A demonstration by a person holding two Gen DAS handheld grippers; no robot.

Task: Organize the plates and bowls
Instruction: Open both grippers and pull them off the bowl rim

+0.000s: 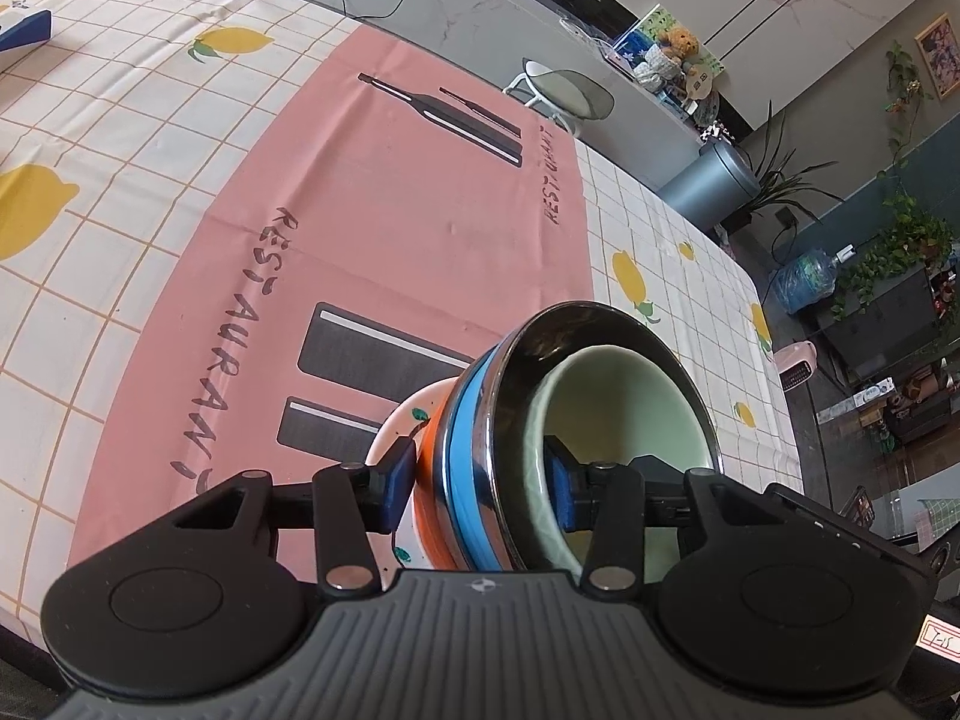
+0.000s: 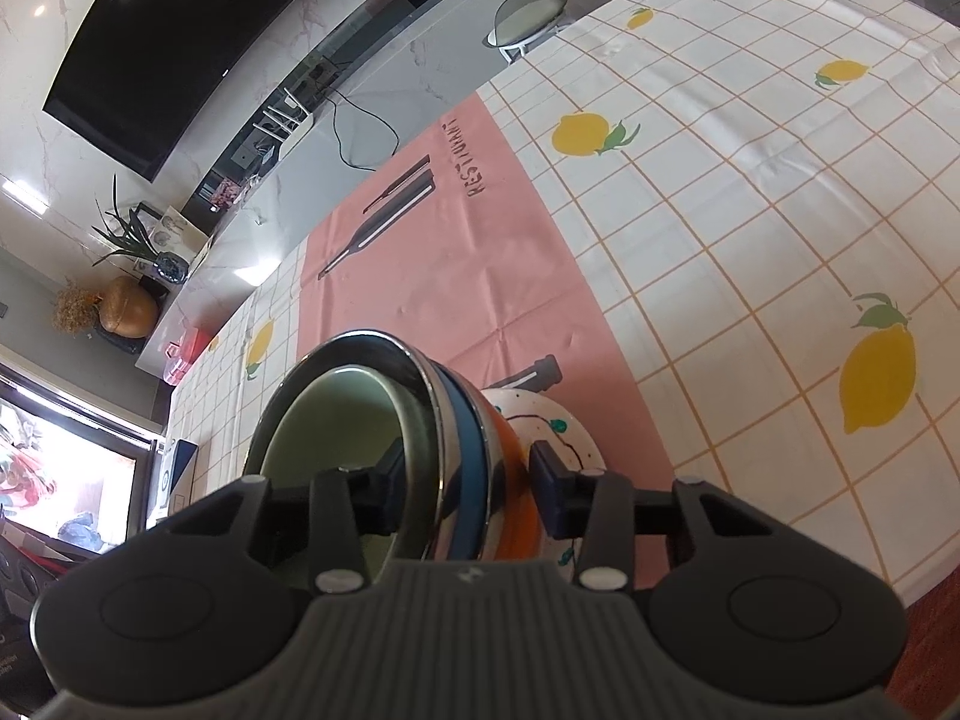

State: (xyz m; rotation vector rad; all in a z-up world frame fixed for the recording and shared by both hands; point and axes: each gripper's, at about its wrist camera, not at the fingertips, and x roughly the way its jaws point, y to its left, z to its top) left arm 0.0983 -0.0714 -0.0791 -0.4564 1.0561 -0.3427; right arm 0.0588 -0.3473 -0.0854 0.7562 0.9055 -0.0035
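A nested stack stands on the pink placemat. A pale green bowl sits inside a steel bowl with a blue band, inside an orange bowl, all on a white speckled plate. My left gripper is shut across the stack's near wall, one pad inside the green bowl and the other against the orange bowl. From the opposite side my right gripper clamps the same walls, with the green bowl to its left and the orange bowl and plate to its right.
A lemon-print checked tablecloth covers the table around the placemat. A blue box lies at the far left corner. A round stool stands beyond the table's far edge. The table's right edge drops to a floor with plants and a water jug.
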